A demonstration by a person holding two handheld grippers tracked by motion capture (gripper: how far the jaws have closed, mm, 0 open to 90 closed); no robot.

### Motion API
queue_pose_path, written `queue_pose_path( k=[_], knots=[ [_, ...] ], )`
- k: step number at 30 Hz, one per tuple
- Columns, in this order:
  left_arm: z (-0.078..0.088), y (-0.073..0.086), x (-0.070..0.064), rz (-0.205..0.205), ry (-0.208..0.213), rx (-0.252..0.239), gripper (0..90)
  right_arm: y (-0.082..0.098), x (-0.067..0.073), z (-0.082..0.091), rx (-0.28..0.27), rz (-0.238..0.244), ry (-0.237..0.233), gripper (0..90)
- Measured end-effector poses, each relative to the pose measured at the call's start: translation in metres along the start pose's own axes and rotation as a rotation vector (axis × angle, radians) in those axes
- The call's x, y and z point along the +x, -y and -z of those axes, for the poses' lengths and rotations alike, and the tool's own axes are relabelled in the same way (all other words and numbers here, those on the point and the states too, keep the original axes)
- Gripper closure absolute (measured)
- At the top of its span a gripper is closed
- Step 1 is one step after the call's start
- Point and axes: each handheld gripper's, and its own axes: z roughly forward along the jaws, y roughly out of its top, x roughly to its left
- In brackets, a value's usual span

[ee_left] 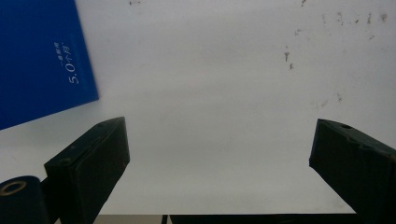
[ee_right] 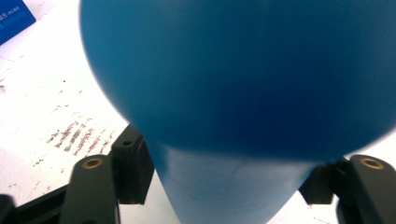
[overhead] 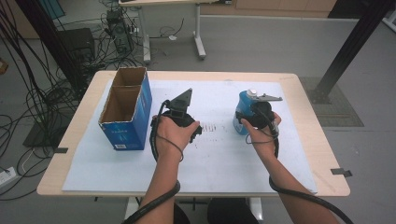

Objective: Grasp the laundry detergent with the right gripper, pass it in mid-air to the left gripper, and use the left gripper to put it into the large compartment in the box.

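The right gripper [overhead: 252,109] pinches a blue bottle [ee_right: 243,84] on the right side of the white mat [overhead: 219,154]; its jaws press on the bottle's narrow part. The left gripper [ee_left: 219,158] has its jaws spread wide over the mat, just right of the blue box [overhead: 126,109].

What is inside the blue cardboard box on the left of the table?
The blue cardboard box stands open at the top, with a divider making two compartments. Only brown inner walls can be seen in both. The floor of each compartment is hidden by the walls, so low contents cannot be excluded.
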Motion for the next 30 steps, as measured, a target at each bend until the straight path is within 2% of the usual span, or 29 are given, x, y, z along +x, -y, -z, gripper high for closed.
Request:
queue_pose_path(
  k=[3, 12, 30],
  knots=[
    [0.0003, -0.0002, -0.0008, -0.004, -0.006, 0.000, 5.3, 0.0004, -0.0017, 0.0009, -0.007, 0.003, 0.008, 40.2],
    [0.0039, -0.0008, -0.0017, -0.003, -0.010, -0.005, 5.3, 0.0003, 0.0003, 0.0008, -0.010, 0.019, 0.025, 41.3],
    [0.0062, -0.0006, -0.0029, -0.008, -0.013, -0.010, 5.3, 0.0001, 0.0000, 0.0013, -0.007, 0.021, 0.025, 42.0]
  ],
)
